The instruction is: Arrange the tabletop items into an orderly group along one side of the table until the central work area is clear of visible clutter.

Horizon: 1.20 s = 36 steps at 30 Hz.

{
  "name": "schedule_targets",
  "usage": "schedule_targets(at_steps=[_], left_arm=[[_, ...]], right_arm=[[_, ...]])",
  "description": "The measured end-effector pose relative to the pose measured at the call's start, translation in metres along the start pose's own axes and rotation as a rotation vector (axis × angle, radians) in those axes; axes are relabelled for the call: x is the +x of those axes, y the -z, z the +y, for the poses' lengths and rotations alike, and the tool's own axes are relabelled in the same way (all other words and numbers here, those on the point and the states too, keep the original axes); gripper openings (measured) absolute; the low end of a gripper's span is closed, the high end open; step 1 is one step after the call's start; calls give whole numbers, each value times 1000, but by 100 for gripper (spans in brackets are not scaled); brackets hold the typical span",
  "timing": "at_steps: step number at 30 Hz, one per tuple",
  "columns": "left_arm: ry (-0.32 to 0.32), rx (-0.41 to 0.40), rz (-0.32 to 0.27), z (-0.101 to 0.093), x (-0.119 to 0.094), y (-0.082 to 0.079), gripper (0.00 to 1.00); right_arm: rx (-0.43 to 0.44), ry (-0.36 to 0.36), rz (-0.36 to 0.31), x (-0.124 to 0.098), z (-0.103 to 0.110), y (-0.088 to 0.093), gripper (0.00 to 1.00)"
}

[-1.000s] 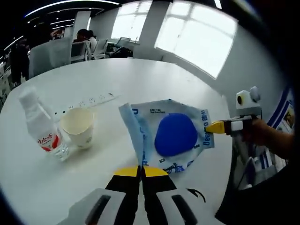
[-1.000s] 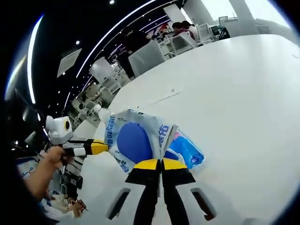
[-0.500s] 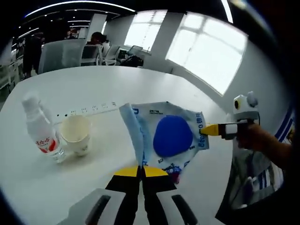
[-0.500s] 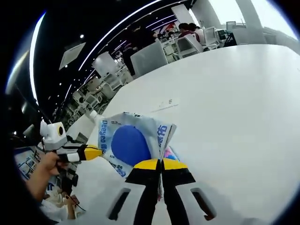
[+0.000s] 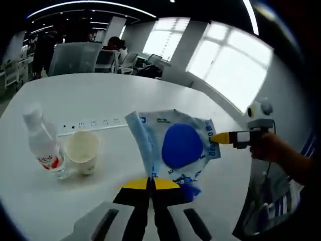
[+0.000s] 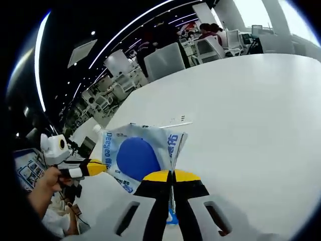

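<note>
Higher now, crinkly blue-white plastic pouch (image 5: pixel 178 146), between both hand-held grippers.

A blue-and-white pouch (image 5: pixel 180 145) with a round blue patch hangs stretched above the worktop (image 5: pixel 100 90). A bottle (image 5: pixel 42 145) stands touching a paper cup (image 5: pixel 83 150).

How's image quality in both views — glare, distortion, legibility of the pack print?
Left gripper view: windows blown out to white, table edge bowed by the fisheye, blue-and-white pack sharp with its side print partly legible, bottle and paper cup clear. Right gripper view: dim ceiling with bright light strips, white table evenly lit without harsh glare, pack sharp, background chairs small and soft.
</note>
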<state>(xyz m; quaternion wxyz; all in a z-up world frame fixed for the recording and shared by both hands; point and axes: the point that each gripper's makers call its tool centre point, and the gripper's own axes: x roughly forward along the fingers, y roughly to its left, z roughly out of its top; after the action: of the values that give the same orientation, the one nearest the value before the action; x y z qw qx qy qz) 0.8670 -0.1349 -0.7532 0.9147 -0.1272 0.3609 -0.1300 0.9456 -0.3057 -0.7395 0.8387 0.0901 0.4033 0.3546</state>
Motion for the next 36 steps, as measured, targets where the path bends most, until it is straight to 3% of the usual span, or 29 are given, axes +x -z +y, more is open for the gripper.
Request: schedule_targets(at_steps=[11, 20, 30, 36], left_arm=[[-49, -25, 8, 22, 19, -7, 0], [-69, -49, 5, 37, 36, -2, 0], [-80, -89, 12, 58, 58, 6, 0], [-96, -106, 25, 66, 66, 13, 0]], right_arm=[[-33, -1, 3, 26, -5, -13, 0], [-84, 13, -5, 55, -12, -17, 0], [-70, 54, 31, 84, -30, -12, 0], [-107, 61, 57, 100, -35, -5, 0]])
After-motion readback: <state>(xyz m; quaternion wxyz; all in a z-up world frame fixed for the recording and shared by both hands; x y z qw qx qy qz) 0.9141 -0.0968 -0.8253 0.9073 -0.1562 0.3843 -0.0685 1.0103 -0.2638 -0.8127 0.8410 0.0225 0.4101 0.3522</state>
